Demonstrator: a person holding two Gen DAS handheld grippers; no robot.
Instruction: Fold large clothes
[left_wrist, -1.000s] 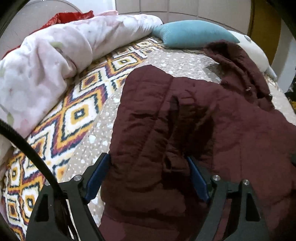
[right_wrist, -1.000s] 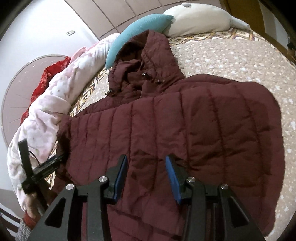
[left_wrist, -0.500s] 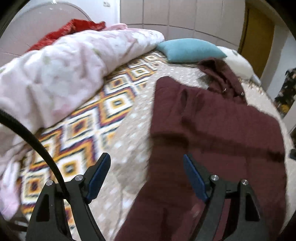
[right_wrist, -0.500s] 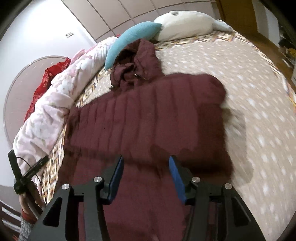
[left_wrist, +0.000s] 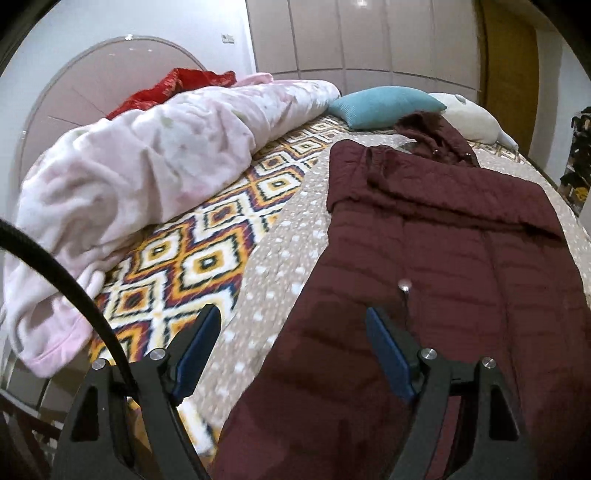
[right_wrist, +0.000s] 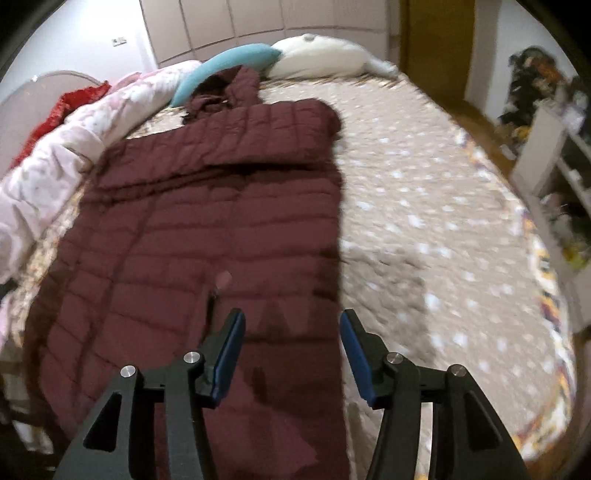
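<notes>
A long maroon quilted hooded coat (left_wrist: 436, 251) lies flat on the bed, hood (left_wrist: 436, 136) toward the pillows, both sleeves folded across the chest. It also shows in the right wrist view (right_wrist: 207, 221). My left gripper (left_wrist: 291, 332) is open and empty, above the coat's lower left edge. My right gripper (right_wrist: 290, 332) is open and empty, above the coat's lower right edge. Neither touches the coat.
The bed (right_wrist: 424, 206) has a beige dotted cover and a diamond-patterned blanket (left_wrist: 192, 258). A pink duvet (left_wrist: 147, 166) is heaped along the left. A teal pillow (left_wrist: 384, 105) and white plush (left_wrist: 469, 118) lie at the head. Shelves (right_wrist: 554, 147) stand right.
Both grippers have pulled back and up from the coat toward the foot of the bed. The coat now lies with its sleeves folded across it.
</notes>
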